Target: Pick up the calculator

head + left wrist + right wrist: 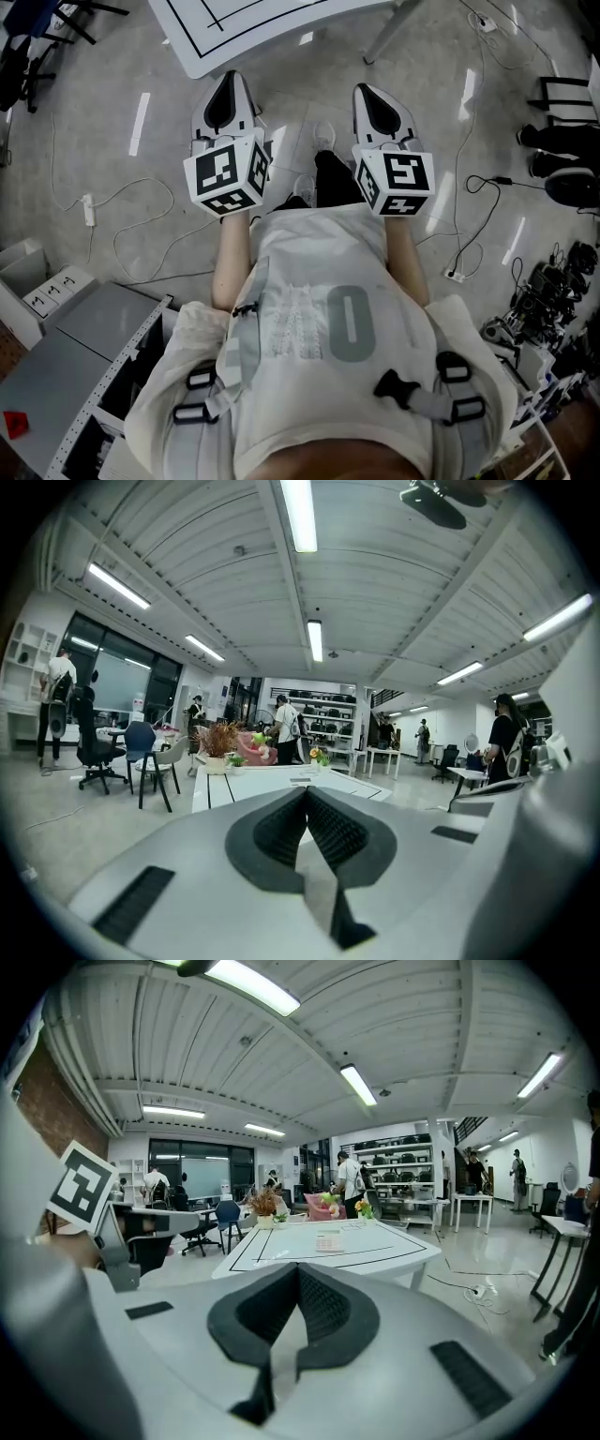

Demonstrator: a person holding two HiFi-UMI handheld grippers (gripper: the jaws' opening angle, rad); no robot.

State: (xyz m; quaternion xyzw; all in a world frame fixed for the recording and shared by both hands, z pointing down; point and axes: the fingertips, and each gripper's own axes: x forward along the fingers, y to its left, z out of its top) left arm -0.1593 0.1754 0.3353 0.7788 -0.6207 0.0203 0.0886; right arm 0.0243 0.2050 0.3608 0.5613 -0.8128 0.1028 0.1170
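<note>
The left gripper (232, 79) and right gripper (365, 90) are held side by side in front of the person's chest, above the grey floor (112, 159), and both are aimed at a white surface (384, 1244) ahead. The left gripper's fingers (281, 832) are pressed together with nothing between them. The right gripper's fingers (323, 1312) also meet at the tips and hold nothing.

The calculator (330, 1240) lies flat on that surface, well apart from both grippers. It sits inside the black rectangle marked on the surface, towards the far half. It is a small, pale, slim slab; rows of light keys are faintly visible, and finer detail is too small to make out. Beyond it, at the far edge, stand a potted plant (264, 1207), a pink object (323, 1207) and a small bunch of flowers (364, 1209). A person (349, 1181) stands behind them.
</note>
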